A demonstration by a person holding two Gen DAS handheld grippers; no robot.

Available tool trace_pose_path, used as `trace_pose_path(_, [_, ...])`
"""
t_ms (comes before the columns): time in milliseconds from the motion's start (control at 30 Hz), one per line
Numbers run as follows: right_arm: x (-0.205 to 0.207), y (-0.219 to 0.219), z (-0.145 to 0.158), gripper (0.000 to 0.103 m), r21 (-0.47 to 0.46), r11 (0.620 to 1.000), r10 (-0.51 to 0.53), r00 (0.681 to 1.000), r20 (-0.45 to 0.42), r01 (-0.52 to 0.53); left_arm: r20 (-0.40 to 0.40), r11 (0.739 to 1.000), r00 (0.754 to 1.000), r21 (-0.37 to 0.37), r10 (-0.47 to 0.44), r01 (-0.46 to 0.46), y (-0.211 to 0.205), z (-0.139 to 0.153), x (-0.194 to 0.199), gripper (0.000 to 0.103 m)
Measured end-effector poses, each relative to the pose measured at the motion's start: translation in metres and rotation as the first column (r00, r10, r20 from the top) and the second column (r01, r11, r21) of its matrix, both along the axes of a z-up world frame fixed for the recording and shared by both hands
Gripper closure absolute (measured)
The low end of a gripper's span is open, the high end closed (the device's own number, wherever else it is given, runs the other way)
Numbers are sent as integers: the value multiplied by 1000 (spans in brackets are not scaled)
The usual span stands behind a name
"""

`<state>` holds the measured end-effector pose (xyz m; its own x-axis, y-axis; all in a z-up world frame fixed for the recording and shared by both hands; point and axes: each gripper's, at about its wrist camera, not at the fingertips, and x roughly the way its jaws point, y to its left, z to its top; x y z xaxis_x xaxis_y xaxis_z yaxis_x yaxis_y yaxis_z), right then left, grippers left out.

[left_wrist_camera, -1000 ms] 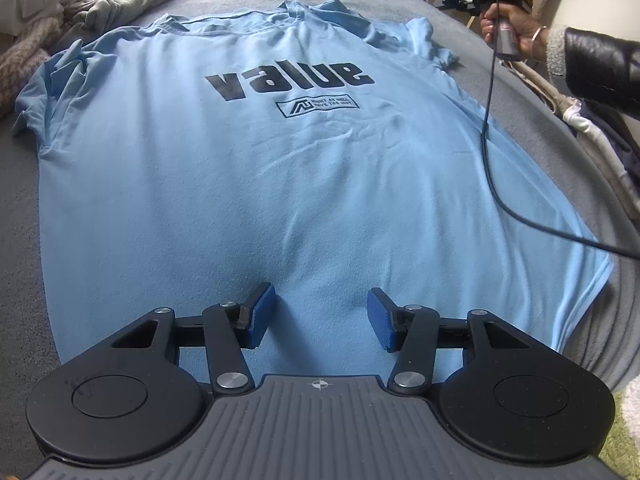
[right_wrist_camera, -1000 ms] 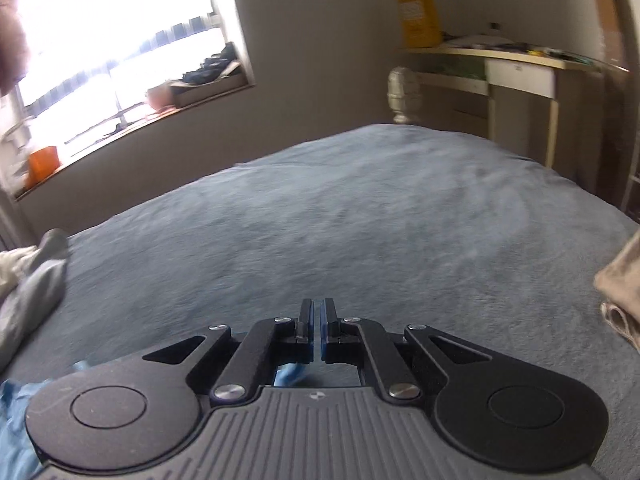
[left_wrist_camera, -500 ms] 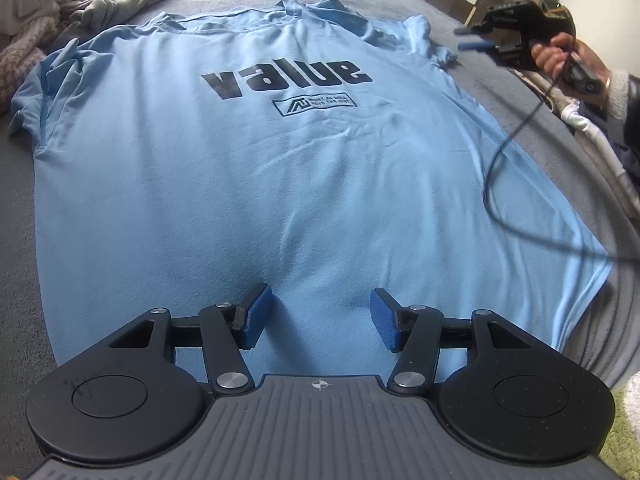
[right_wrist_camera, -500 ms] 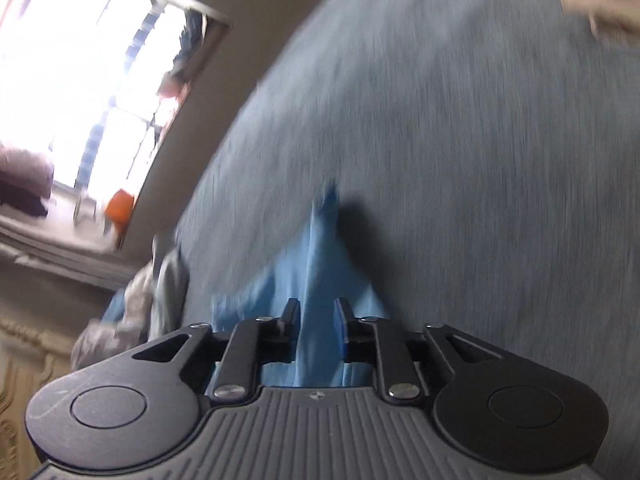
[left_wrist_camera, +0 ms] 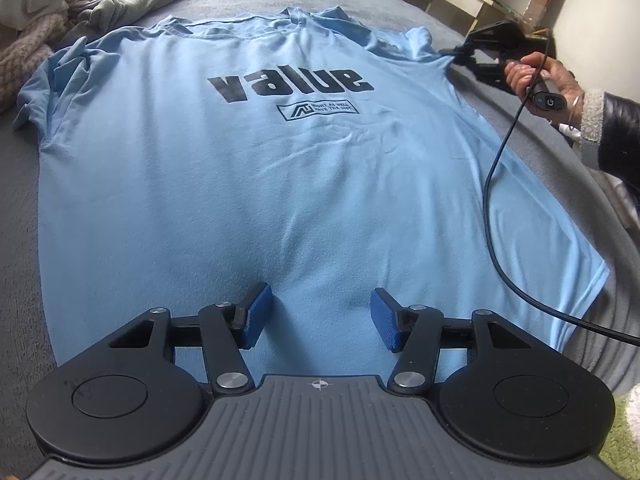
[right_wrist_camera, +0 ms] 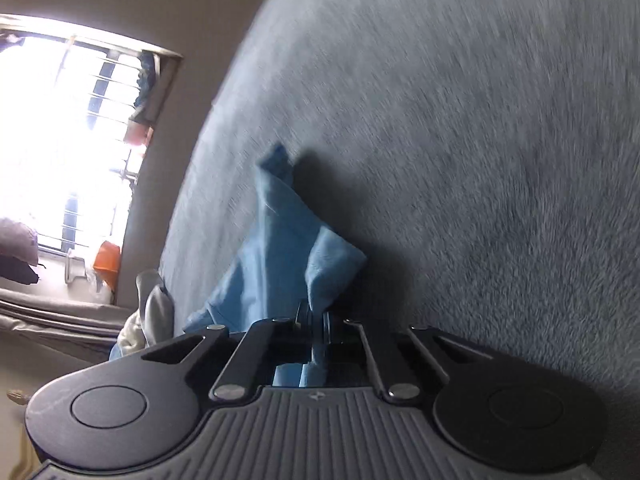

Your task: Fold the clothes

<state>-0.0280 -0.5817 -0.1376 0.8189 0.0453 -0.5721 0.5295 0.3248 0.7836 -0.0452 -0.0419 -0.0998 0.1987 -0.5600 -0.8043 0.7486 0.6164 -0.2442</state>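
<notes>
The T-shirt (left_wrist_camera: 256, 184) is lying spread flat on the bed (left_wrist_camera: 24, 216), stretching ahead of the left gripper (left_wrist_camera: 318, 316), whose fingers are sitting over its near hem. A heap of clothes (left_wrist_camera: 68, 0) is lying far ahead to the left. Far ahead to the right, the right gripper (right_wrist_camera: 316, 320) is pinching the shirt's sleeve (right_wrist_camera: 288, 248).

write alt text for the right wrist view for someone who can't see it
The right gripper is shut on a bunched fold of a light blue t-shirt, which rises in a peak ahead of it over a grey bedspread. The view is tilted, with a bright barred window at left and an orange object on its sill.
</notes>
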Motion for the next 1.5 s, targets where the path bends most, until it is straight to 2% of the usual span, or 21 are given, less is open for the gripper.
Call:
trace_pose_path(100, [-6, -6, 14, 99, -75, 996, -37, 999, 31, 39, -2, 1000, 1000, 0, -4, 4, 0, 0, 0, 48])
trace_pose_path(400, [-15, -31, -5, 100, -157, 982, -118, 991, -69, 106, -6, 1000, 1000, 2, -10, 10, -2, 1, 1, 48])
trace_pose_path(500, [-12, -29, -3, 101, -217, 969, -141, 987, -82, 121, -4, 1000, 1000, 1, -11, 11, -2, 0, 1, 48])
trace_pose_path(667, [-7, -32, 0, 99, -221, 970, -123, 986, -113, 96, -1, 1000, 1000, -3, -13, 13, 1, 0, 2, 48])
trace_pose_path(767, [-18, -36, 6, 90, -145, 985, -112, 988, -110, 95, -1, 1000, 1000, -6, -14, 14, 2, -1, 2, 48])
trace_pose_path(867, [-39, -35, 25, 85, -143, 988, -71, 991, -110, 55, -2, 1000, 1000, -9, -15, 15, 1, -1, 3, 48])
trace_pose_path(1000, [-74, -22, 52, 85, -75, 992, 95, 991, -100, -102, 1, 1000, 1000, -16, -17, 17, 2, -1, 2, 48])
trace_pose_path(1100, [-97, 2, 62, 85, -2, 966, 255, 959, -124, -257, 7, 1000, 1000, -24, -18, 18, 3, -2, 1, 48])
trace_pose_path(1233, [-112, 52, 56, 85, -57, 912, 378, 888, -261, -405, 8, 999, 1000, -37, -15, 15, 6, -1, 1, 48])
trace_pose_path(1333, [-115, 72, 45, 85, -57, 899, 401, 867, -297, -435, 2, 999, 1000, -48, -10, 11, 8, -1, 2, 48])
trace_pose_path(1500, [-121, 81, 40, 85, -72, 882, 419, 846, -330, -465, -12, 998, 1000, -66, 5, -6, 11, -2, 3, 48])
